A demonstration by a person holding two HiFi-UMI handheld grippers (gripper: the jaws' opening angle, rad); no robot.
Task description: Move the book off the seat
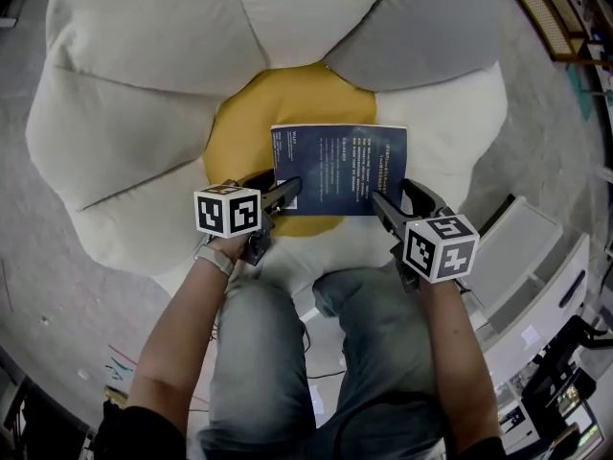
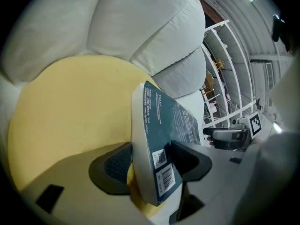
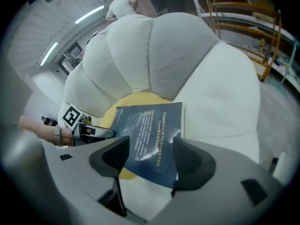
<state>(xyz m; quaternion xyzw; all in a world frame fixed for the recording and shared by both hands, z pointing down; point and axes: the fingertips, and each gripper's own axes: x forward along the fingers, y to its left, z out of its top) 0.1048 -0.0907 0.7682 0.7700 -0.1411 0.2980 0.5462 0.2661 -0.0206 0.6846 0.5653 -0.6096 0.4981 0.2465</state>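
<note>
gripping the book (image 1: 340,169) at its near-left corner: left tool (image 1: 290,190), jaws closed on the edge, one pad on the dark blue cover by the barcode, the other on the underside. in the left gripper view the book stands on edge between the pads because the tool is rolled. the book rests on the seat (image 1: 144,113), a flower-shaped cushion, mostly on its yellow centre (image 1: 239,123), with its right edge over a white petal (image 1: 441,132). right tool (image 1: 380,201) sits at the book's near-right corner, jaws well apart and holding nothing. the corner lies in the gap between them, and neither pad presses on it. both tools are on the book's near side, one at each corner.
</note>
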